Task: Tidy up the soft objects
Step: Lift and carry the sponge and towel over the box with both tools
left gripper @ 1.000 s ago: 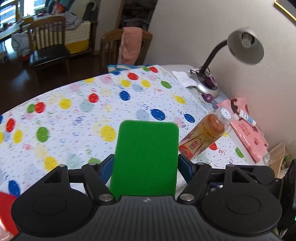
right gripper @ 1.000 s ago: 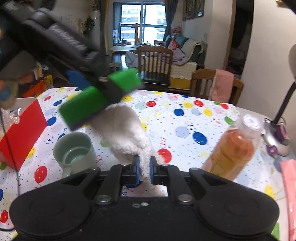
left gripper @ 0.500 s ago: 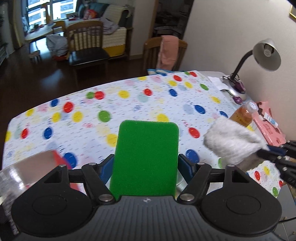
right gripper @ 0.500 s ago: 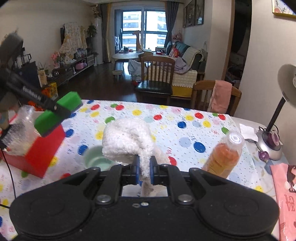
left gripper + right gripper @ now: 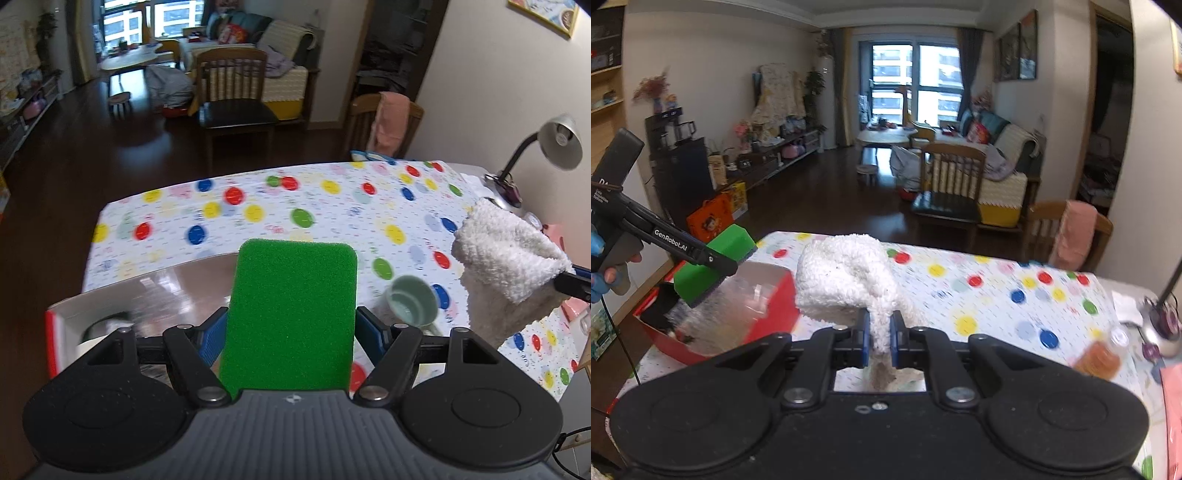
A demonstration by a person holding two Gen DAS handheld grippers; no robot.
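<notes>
My left gripper [image 5: 286, 328] is shut on a green sponge [image 5: 291, 317] and holds it above the red box [image 5: 55, 339], whose shiny inside shows under it. In the right wrist view the sponge [image 5: 714, 264] hangs over the red box [image 5: 772, 314] at the table's left end. My right gripper [image 5: 880, 334] is shut on a white fluffy towel [image 5: 846, 277], held in the air above the table. The towel also shows at the right of the left wrist view [image 5: 506, 258].
The table has a polka-dot cloth [image 5: 332, 206]. A pale green mug [image 5: 412, 302] stands right of the box. An orange drink bottle [image 5: 1099, 354], a desk lamp [image 5: 554, 147] and a pink packet [image 5: 1171, 406] are at the right end. Chairs [image 5: 232, 96] stand behind the table.
Both grippers have swung left along the table. The sponge has come over the red box, and the towel has followed toward it. The bottle has slid to the right edge of the right view.
</notes>
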